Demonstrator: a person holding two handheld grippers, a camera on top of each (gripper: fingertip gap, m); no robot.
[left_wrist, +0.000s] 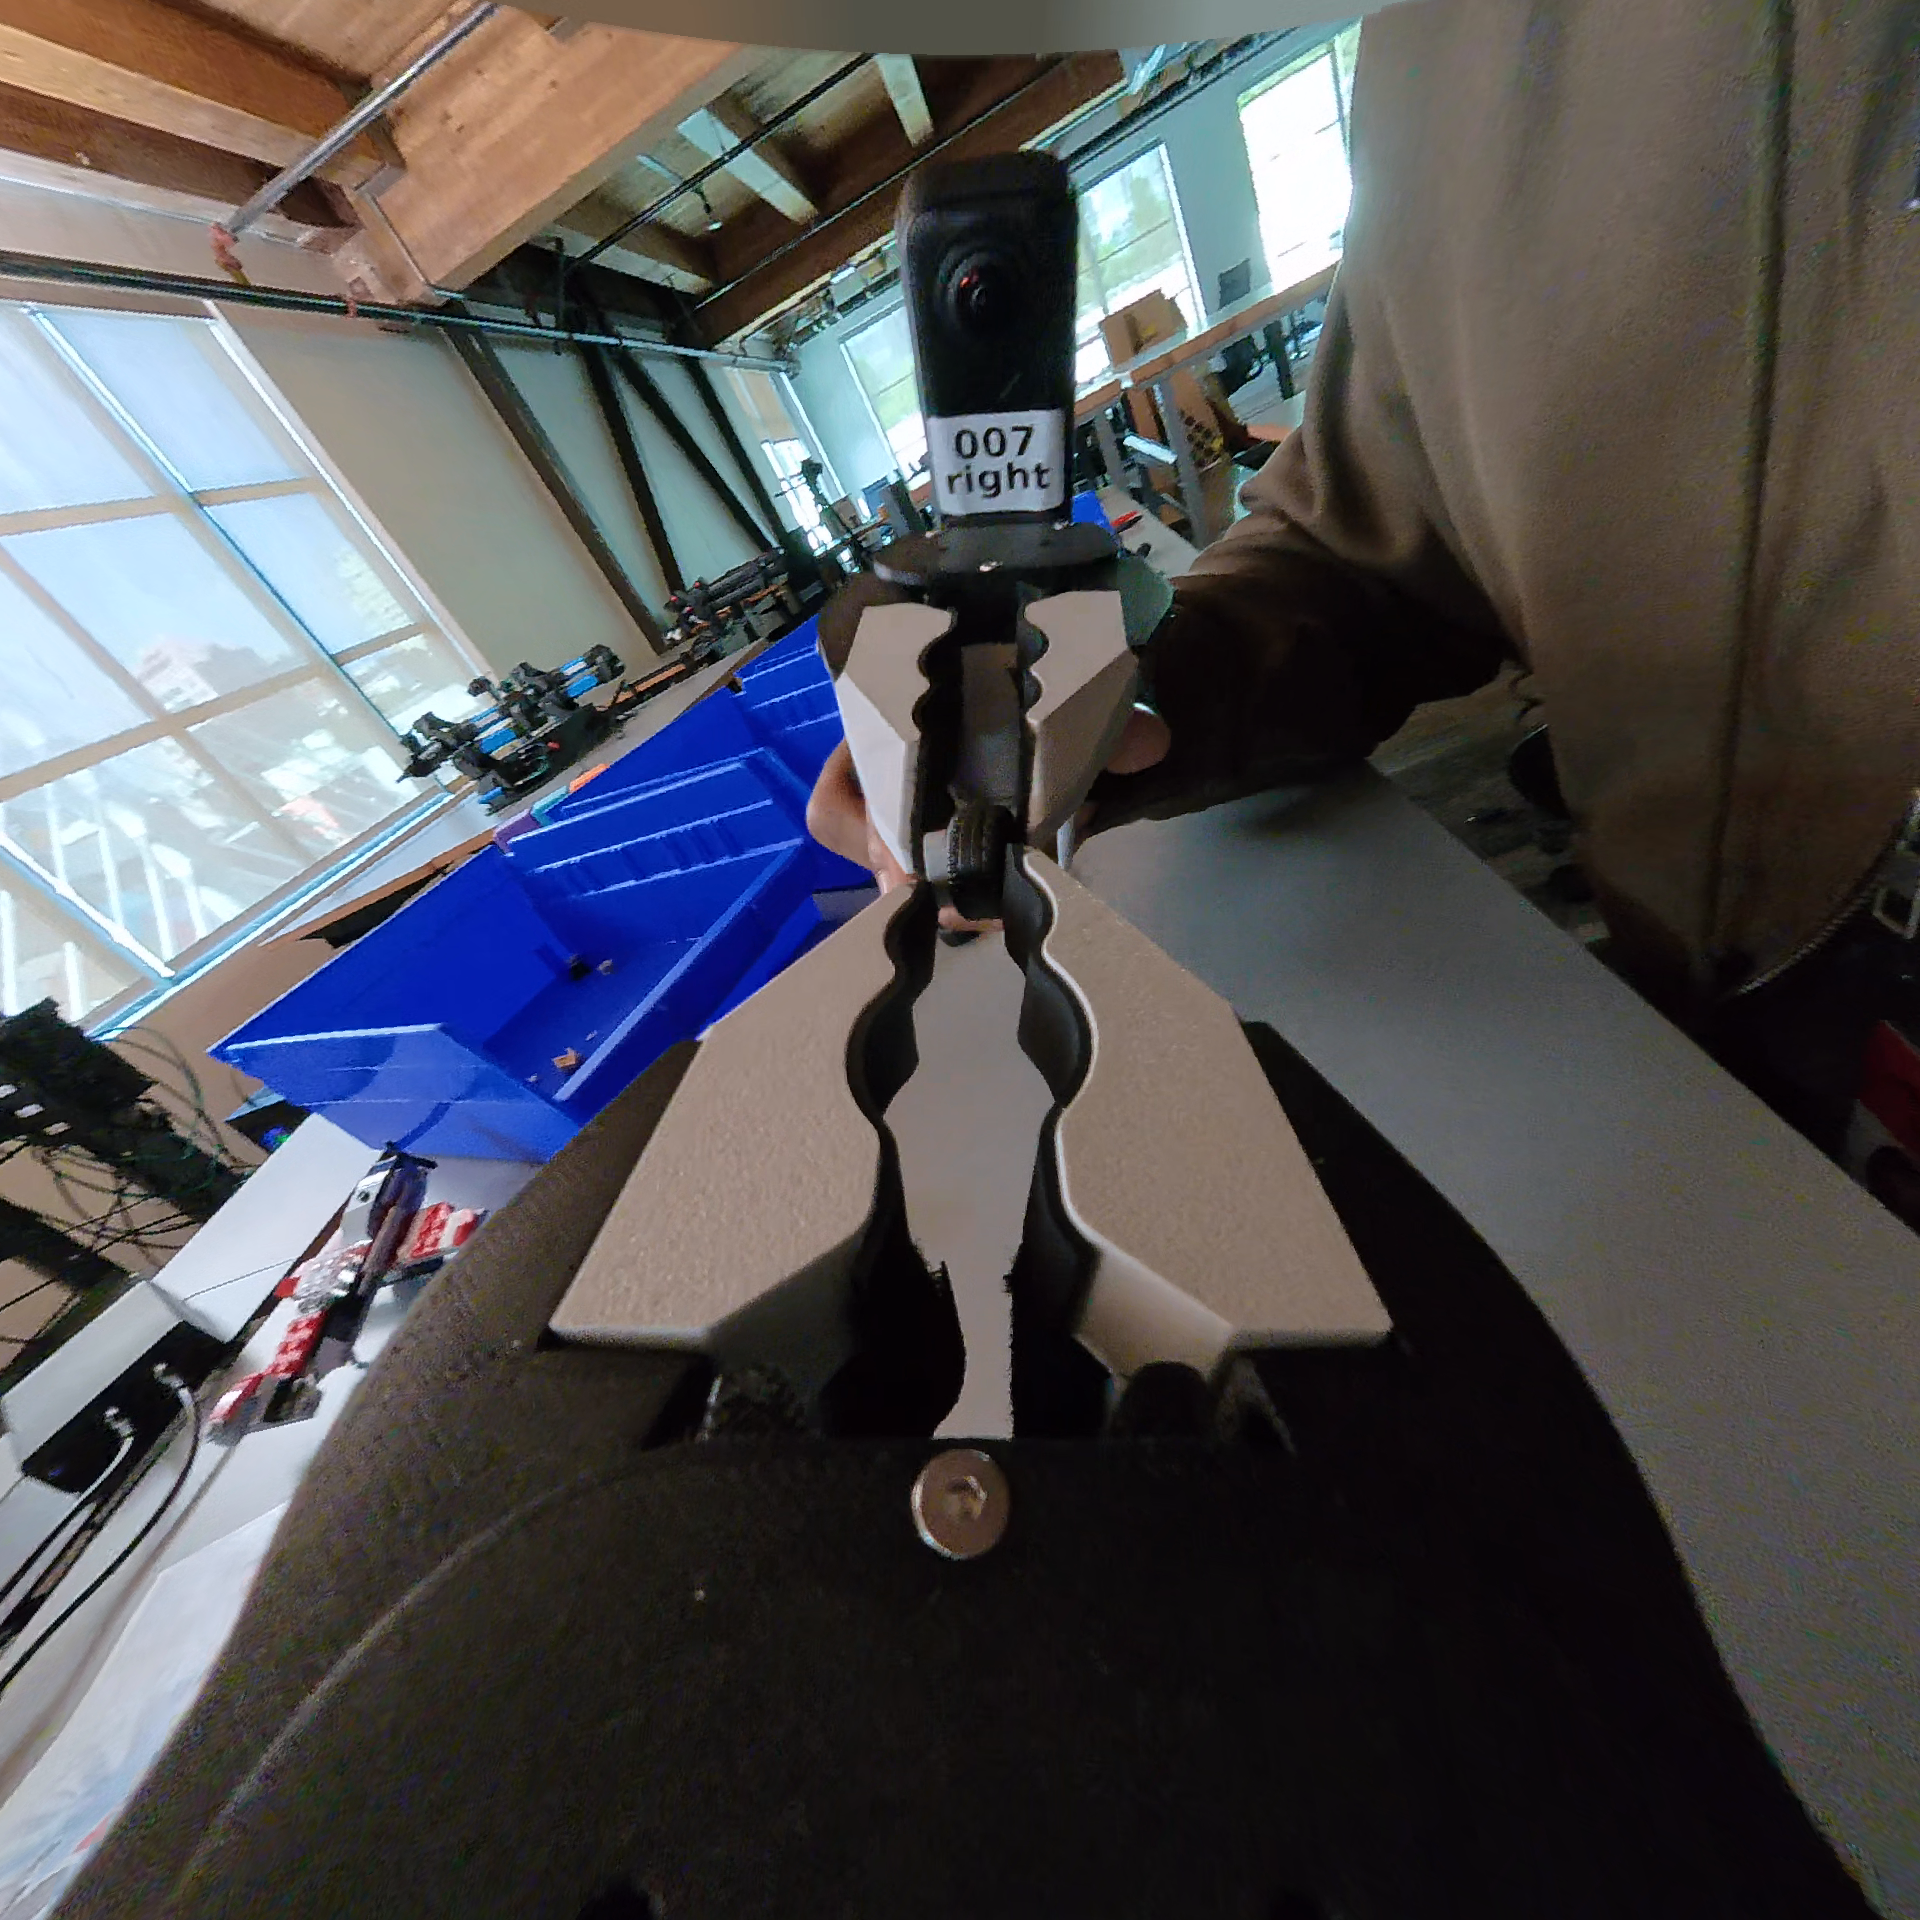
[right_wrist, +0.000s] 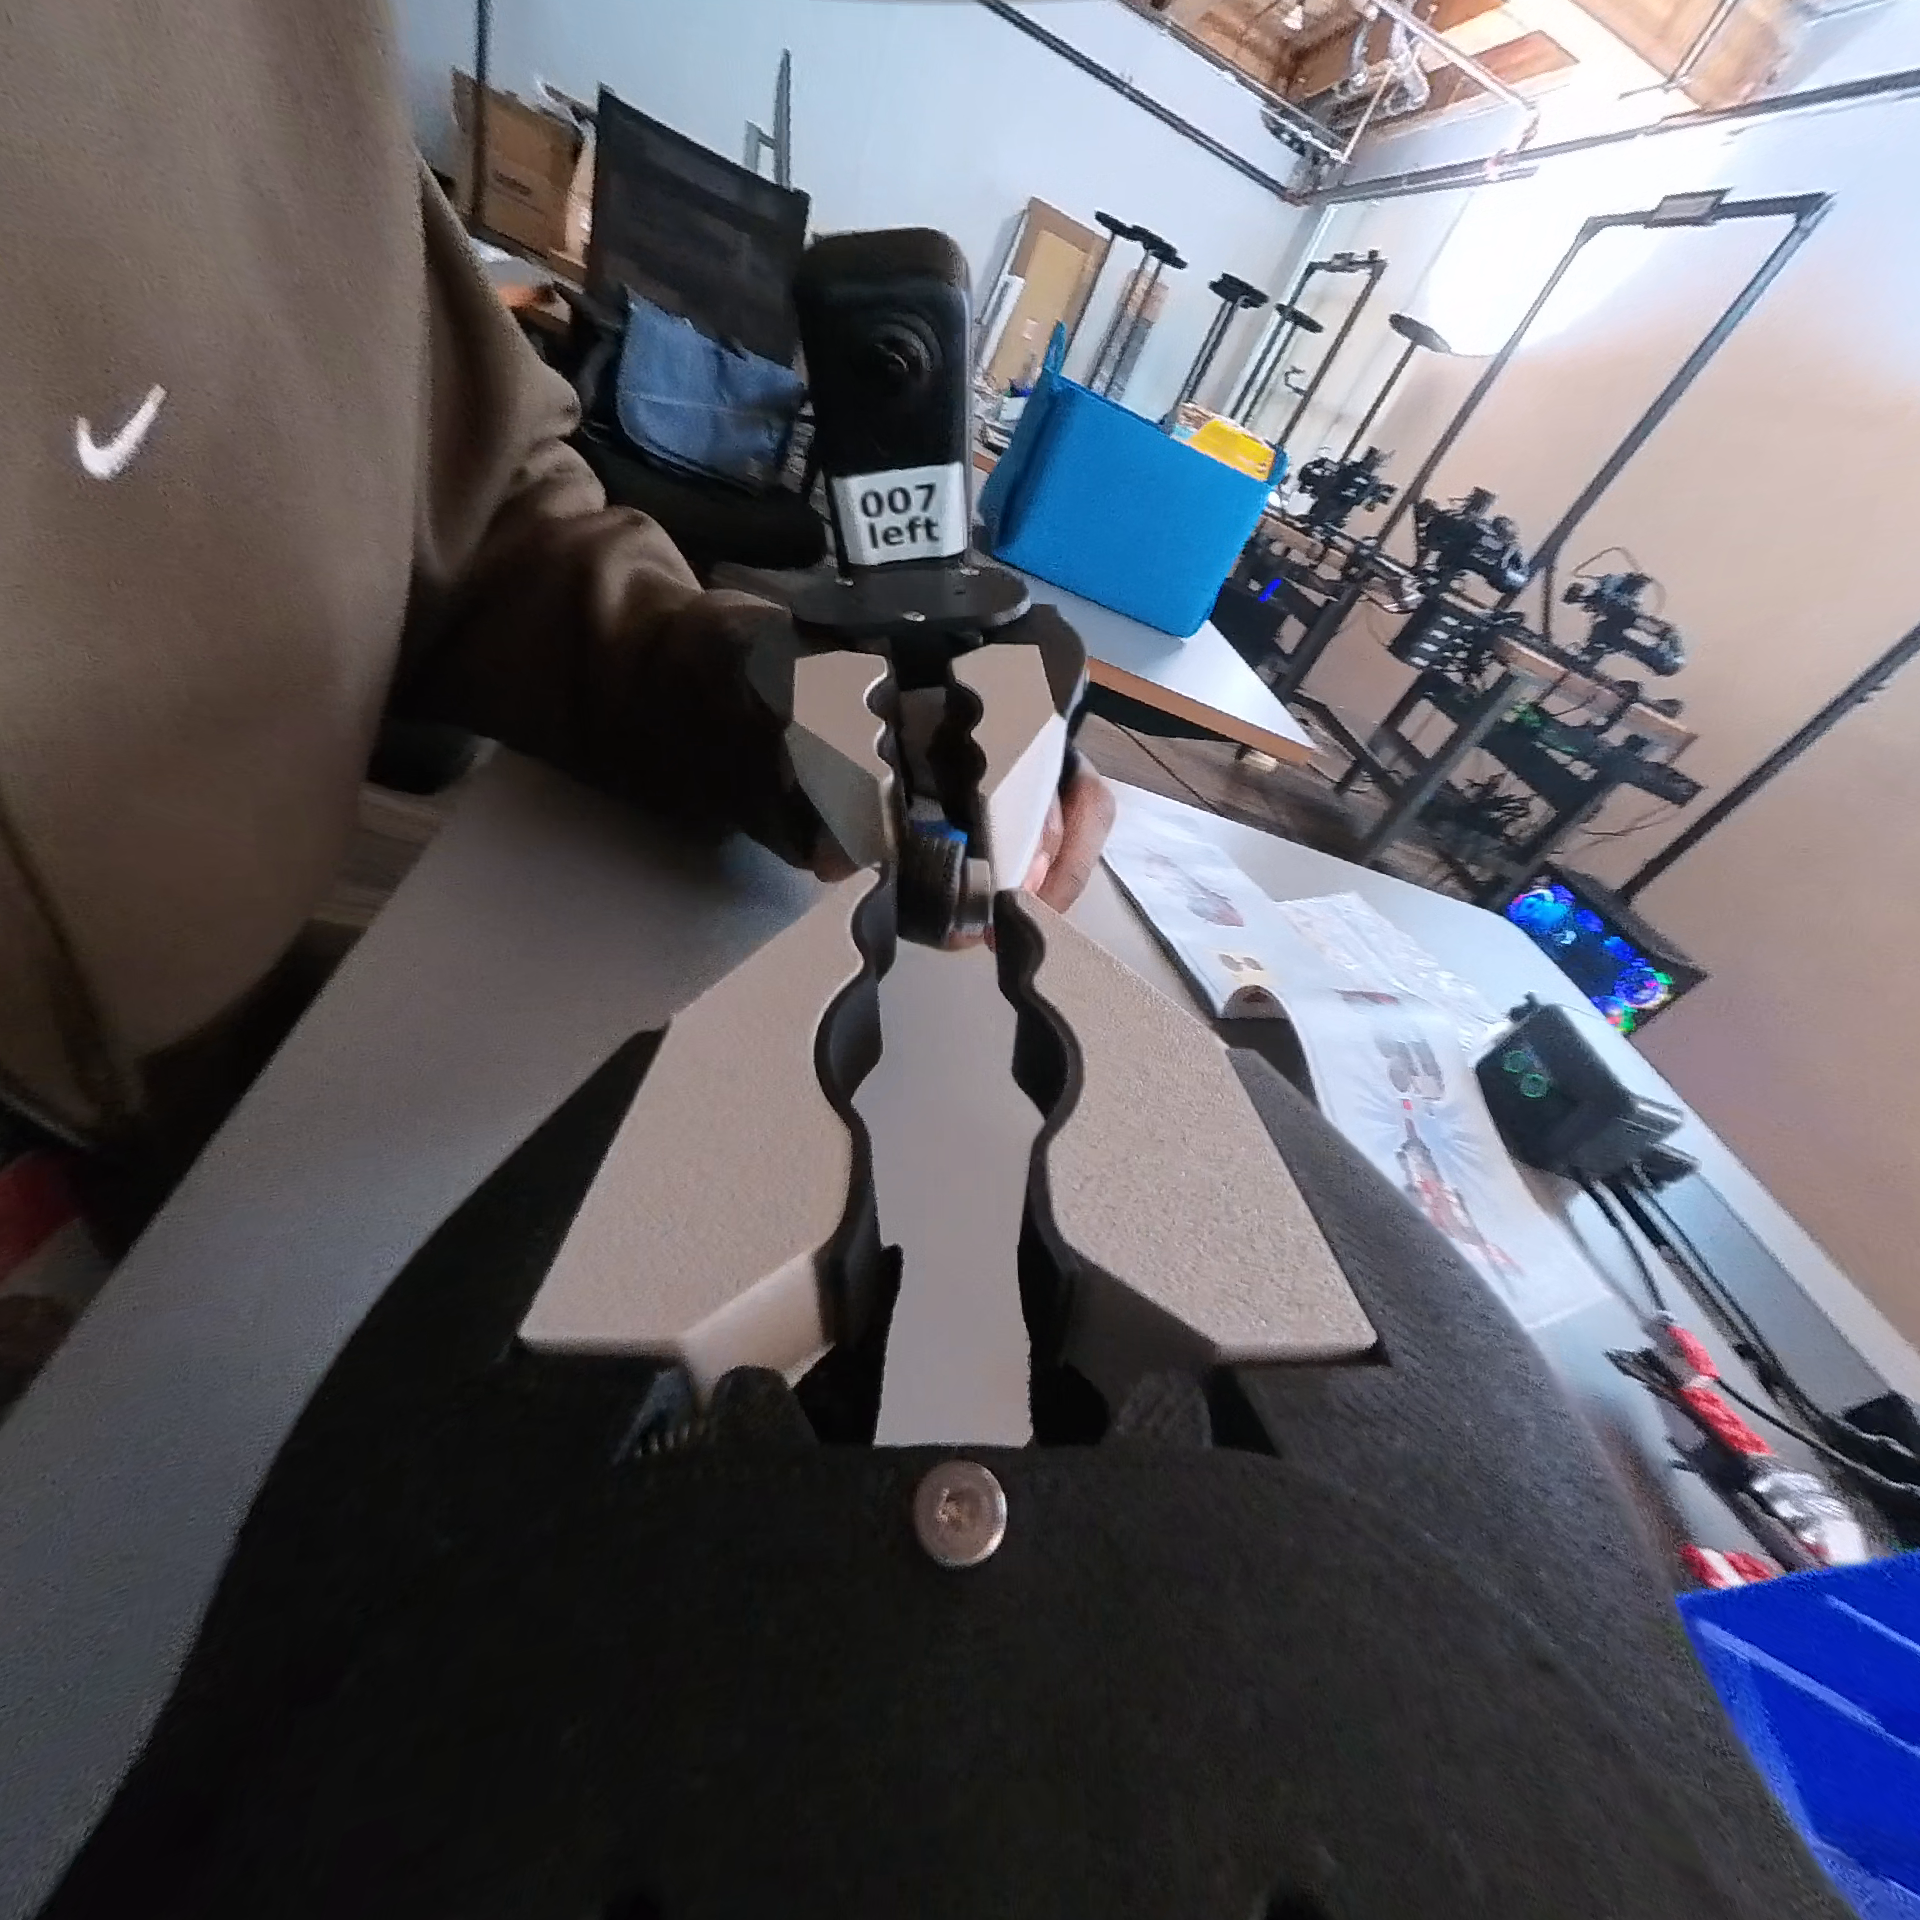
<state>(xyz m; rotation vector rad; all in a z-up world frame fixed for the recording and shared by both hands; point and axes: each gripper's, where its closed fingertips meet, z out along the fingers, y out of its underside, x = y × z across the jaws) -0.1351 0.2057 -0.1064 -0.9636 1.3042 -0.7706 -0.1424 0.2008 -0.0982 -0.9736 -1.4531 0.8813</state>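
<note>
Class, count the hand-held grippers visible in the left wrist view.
2: the left gripper fills the foreground; the right gripper faces it beyond. A small black wheel sits where their tips meet.

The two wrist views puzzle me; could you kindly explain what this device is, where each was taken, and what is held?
A person holds a hand-operated claw in each hand, each carrying a camera that looks along its fingers. One picture looks along the left claw at the right one; the other looks back along the right claw. Their tips meet around a small black wheel above a grey table. The left claw seems to grip it; the right, I cannot tell. An open booklet and blue bins lie nearby.
</note>
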